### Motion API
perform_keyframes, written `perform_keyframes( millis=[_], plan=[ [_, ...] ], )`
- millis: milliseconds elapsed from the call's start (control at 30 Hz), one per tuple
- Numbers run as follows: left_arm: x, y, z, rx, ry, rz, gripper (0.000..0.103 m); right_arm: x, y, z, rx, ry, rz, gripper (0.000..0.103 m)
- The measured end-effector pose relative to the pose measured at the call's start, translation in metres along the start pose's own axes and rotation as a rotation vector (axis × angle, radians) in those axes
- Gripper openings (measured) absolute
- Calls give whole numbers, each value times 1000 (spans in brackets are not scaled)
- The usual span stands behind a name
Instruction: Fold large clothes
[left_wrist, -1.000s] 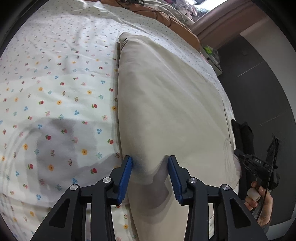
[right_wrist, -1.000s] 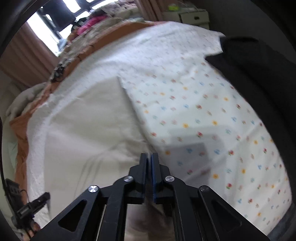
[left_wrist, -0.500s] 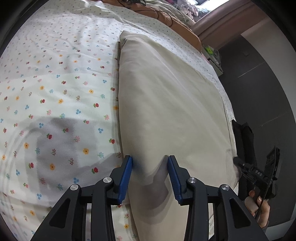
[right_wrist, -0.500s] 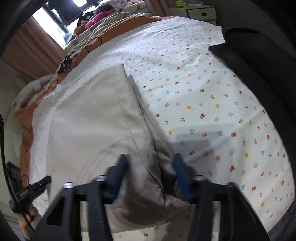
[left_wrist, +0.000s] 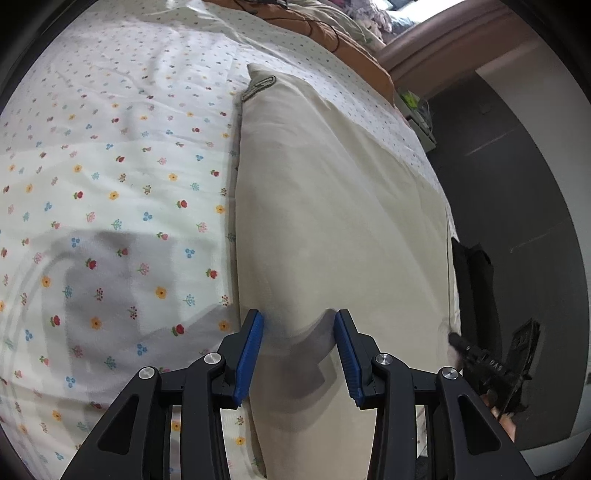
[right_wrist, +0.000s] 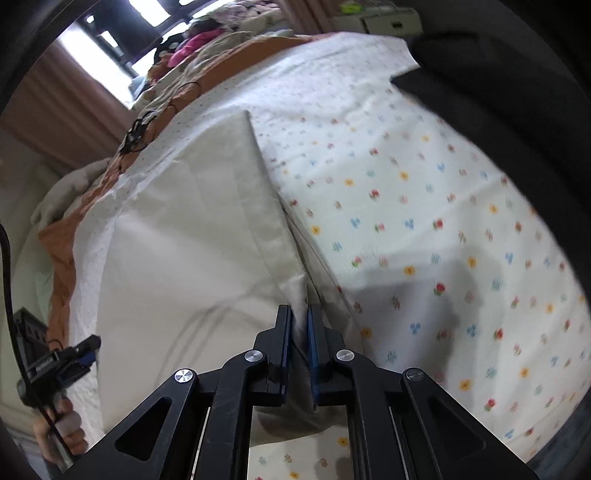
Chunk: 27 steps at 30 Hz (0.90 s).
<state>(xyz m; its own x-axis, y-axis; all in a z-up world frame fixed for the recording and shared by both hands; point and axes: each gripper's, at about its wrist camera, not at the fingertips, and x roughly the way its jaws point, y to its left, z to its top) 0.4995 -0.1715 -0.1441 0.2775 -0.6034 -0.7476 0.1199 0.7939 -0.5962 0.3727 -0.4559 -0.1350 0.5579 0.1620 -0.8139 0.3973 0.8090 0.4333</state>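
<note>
Right hand-held gripper (right_wrist: 300, 332), black with blue pads, is pinched closed on the near hemmed corner of a large cream woven garment (right_wrist: 192, 251); its jaws have just been closing, with that corner's cloth between them. Left hand-held gripper (left_wrist: 298, 354) stands about half open astride the opposite near edge of the same garment (left_wrist: 332, 206); cloth lies between the blue pads, but they appear not to press on it, though the near field is shadowed and this is uncertain.

The garment lies lengthwise on a bed covered by a white sheet printed with small coloured flowers (left_wrist: 110, 177), reaching from the near edge toward an orange quilt (left_wrist: 354, 48) at the far end. Stacked edges at its far corner and along one long side suggest it is already doubled lengthwise into a long, fairly smooth panel. A dark garment (right_wrist: 498, 85) lies well apart on the bed's far side.

Judged progress: lengthwise folding appears done. Remaining: the left jaws must close on their edge, then both near corners carry toward the far end for one or more crosswise folds, followed by smoothing.
</note>
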Motion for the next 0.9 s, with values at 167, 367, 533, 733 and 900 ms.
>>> perform_keyframes(
  millis=[167, 367, 533, 733, 900],
  plan=[
    [-4, 11, 4, -27, -44, -16, 45, 1, 8, -4, -24, -13, -52, 8],
    [-13, 25, 3, -71, -77, -34, 52, 4, 11, -10, -154, 28, -80, 8],
    [-7, 22, 2, -52, -71, -20, 52, 2, 8, 1, -155, 59, -53, 25],
    [-2, 11, -3, 1, -61, -1, 52, 2, 3, 26, -122, 49, -5, 69],
    [2, 10, 0, -4, -62, -5, 52, 20, 11, 51, -151, 81, 30, 70]
  ],
)
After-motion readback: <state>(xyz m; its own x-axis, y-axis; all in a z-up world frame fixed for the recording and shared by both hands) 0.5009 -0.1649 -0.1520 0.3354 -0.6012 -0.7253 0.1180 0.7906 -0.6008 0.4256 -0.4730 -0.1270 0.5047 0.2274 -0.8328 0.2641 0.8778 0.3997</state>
